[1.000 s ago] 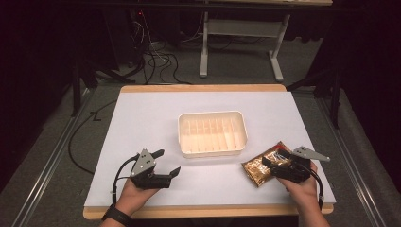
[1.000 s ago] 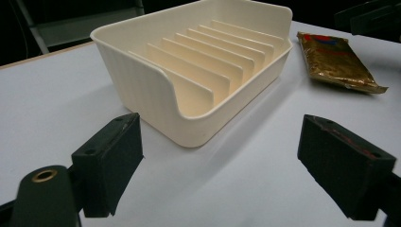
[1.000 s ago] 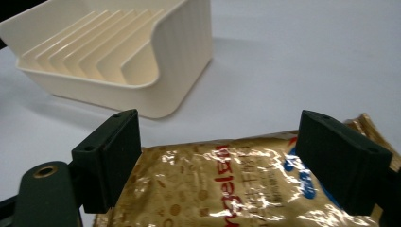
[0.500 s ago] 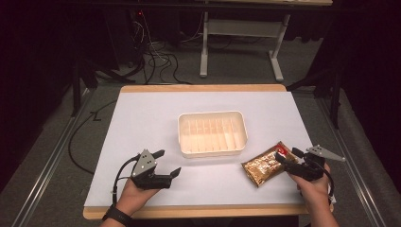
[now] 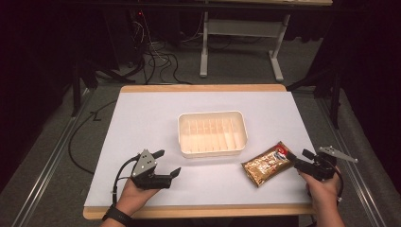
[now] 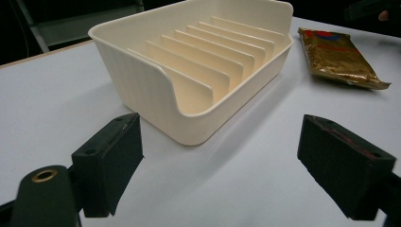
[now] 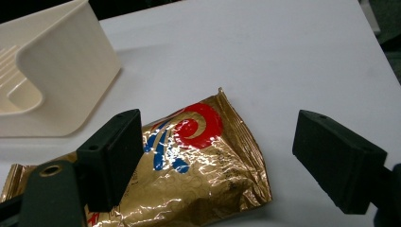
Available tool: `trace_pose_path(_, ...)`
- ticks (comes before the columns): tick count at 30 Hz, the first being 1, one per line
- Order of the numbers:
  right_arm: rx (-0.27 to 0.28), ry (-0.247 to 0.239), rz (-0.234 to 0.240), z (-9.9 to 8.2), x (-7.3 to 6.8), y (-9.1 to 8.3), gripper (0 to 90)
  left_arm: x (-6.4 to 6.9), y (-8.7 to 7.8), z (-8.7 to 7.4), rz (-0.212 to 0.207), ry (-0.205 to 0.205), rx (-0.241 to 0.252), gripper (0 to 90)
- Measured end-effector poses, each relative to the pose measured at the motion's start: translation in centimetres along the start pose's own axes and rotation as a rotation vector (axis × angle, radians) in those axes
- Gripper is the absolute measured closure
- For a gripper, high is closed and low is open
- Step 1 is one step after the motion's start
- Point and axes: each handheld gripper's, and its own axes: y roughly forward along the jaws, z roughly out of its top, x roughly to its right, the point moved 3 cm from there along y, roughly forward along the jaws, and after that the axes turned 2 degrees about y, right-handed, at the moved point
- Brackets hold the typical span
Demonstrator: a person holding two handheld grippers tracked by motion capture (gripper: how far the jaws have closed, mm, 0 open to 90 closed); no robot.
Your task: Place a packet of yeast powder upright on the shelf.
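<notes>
No lettering is legible; the gold packet (image 7: 189,161) bears only a red-and-blue swirl emblem.

Bright table (image 5: 142,118), dark surroundings, foil glare

My white-topped bench (image 5: 142,118) with its wood edge stands on grey carpet (image 5: 47,156). Beyond it, tangled black cables (image 5: 156,61) and a white desk frame (image 5: 241,33) sit in darkness.
</notes>
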Motion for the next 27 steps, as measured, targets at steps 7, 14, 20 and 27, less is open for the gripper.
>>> trace_pose_path(7,-0.037,0.154,0.033,-0.4,1.2,0.3,21.8,0.0,0.0,0.0,-0.003,0.000,-0.004,15.3)
trace_pose_path(14,-0.061,0.334,0.099,-0.7,2.4,0.4,23.9,-0.1,0.0,-0.1,-0.002,-0.007,-0.003,15.4)
trace_pose_path(20,-0.077,0.407,0.116,-1.1,2.9,0.5,30.1,-0.1,0.0,-0.1,-0.001,-0.008,-0.002,15.4)
trace_pose_path(27,-0.083,0.487,0.179,-1.6,3.2,0.6,41.7,-0.1,-0.1,-0.1,-0.002,-0.006,0.000,15.5)
